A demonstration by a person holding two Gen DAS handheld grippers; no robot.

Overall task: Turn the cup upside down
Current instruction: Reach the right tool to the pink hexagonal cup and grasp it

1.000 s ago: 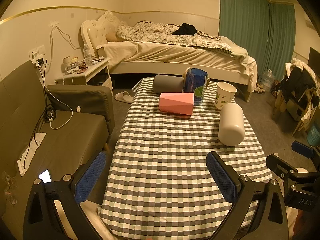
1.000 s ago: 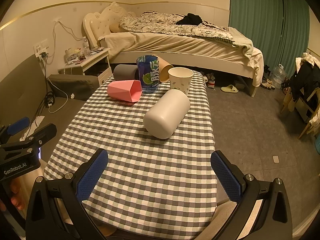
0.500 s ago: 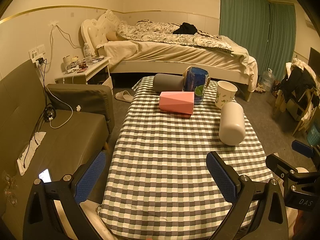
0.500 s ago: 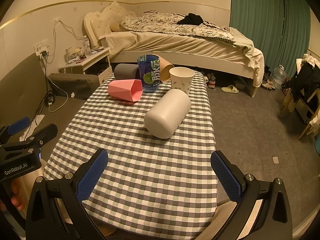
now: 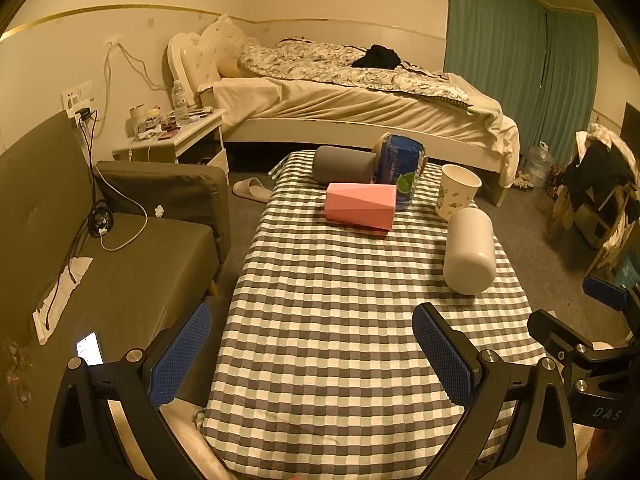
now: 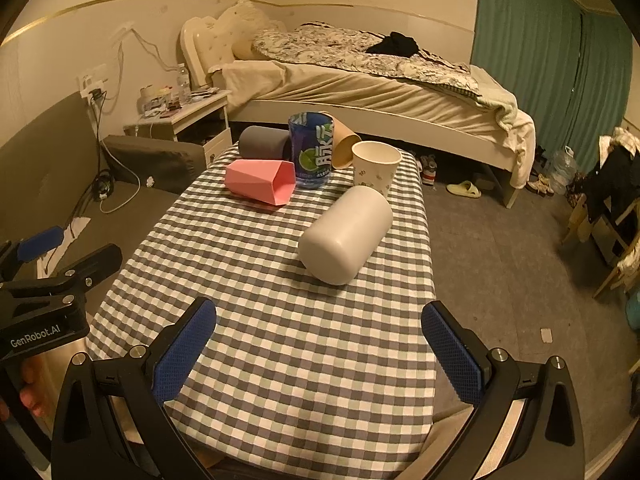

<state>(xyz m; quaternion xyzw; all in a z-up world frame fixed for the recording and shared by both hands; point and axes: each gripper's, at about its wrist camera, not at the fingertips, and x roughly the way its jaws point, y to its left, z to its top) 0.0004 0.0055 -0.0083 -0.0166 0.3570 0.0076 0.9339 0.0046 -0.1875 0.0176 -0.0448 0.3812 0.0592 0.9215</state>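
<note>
On the checked table (image 6: 320, 380), white cup (image 6: 346, 236) lies sideways, paper cup (image 6: 376, 168) upright and empty — both grippers (image 5: 312, 354) (image 6: 318, 350) gape, holding nothing.

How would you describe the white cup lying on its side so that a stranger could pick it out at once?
Start at the checked table in front of the bed. Cups cluster at its far end; the white cup lies apart, nearest the grippers, just in front of the upright floral paper cup. It alone is plain, smooth white.

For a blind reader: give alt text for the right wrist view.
An open gripper hovers over a checked table where a white cup lies on its side. Behind it are a pink cup, a blue cup and an upright paper cup.
</note>
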